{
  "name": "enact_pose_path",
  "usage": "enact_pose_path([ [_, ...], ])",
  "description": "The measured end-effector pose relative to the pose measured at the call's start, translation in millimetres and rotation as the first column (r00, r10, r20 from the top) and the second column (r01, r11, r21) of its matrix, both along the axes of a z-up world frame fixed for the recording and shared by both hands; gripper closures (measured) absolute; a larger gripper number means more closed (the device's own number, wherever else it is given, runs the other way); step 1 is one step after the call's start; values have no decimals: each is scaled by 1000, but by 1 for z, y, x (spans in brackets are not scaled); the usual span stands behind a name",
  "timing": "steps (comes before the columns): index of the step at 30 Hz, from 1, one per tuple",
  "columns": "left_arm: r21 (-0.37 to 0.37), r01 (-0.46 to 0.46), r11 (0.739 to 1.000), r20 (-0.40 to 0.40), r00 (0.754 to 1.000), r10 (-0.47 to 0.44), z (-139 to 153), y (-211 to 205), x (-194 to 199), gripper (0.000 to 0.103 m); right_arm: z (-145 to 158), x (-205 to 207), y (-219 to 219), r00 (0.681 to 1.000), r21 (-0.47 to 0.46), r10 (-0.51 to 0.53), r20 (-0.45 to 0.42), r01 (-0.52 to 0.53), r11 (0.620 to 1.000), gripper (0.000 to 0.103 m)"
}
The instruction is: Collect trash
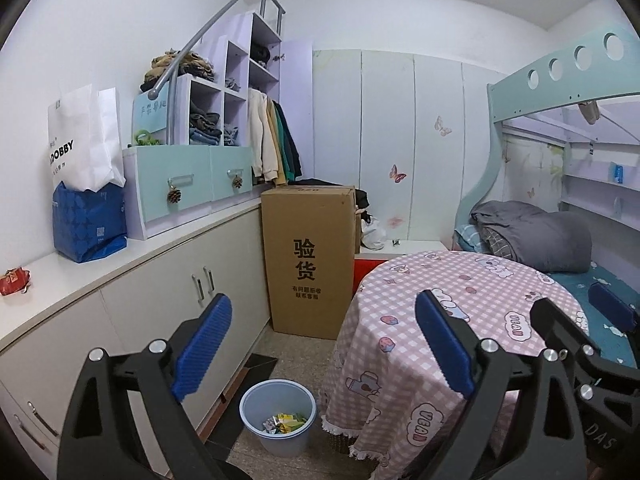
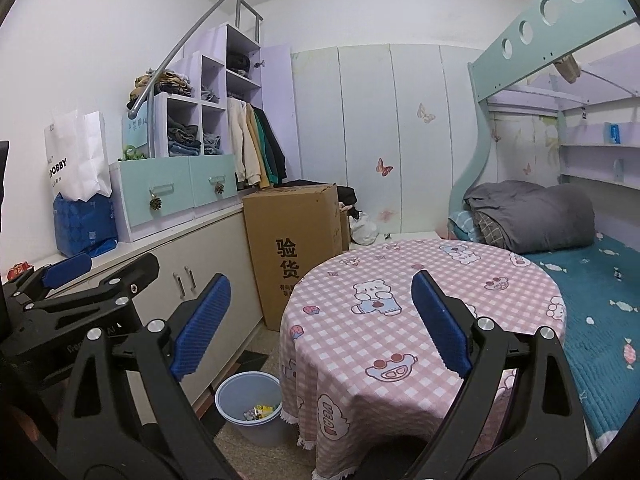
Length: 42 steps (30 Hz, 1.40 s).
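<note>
Both tongs are held wide apart, with nothing between them. The left gripper (image 1: 324, 344) is seen above the floor gap; the right gripper (image 2: 322, 324) is seen over the pink checked table (image 2: 440, 264). At about seven o'clock from that table, a blue bin (image 1: 278, 416) stands on the floor, with small wrappers (image 1: 285, 424) inside (light, soft and crinkly, most likely). A red packet (image 1: 14, 280) lies at nine o'clock on the white counter (image 1: 132, 256). It could be pinched gently by its edge.

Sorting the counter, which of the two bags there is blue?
The lower bag, standing on the counter; the white DOBBY bag sits on top of it.
</note>
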State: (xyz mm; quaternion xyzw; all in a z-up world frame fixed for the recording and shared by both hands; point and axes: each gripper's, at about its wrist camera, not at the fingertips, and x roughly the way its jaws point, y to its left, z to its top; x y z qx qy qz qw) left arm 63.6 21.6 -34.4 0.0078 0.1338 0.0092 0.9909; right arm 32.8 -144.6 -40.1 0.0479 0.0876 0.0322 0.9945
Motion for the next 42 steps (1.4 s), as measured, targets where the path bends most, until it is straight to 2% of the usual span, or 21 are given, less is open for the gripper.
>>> enact_pose_path([
  [12,-8,4,1000,23,1000,-4,4,1,-14,12,1,-5,2,1000,1,-1,8,1,1000,12],
  [42,-4,6,1000,26,1000,-6,5,-5,-15,12,4,-7,-2,1000,7,5,5,-5,1000,11],
])
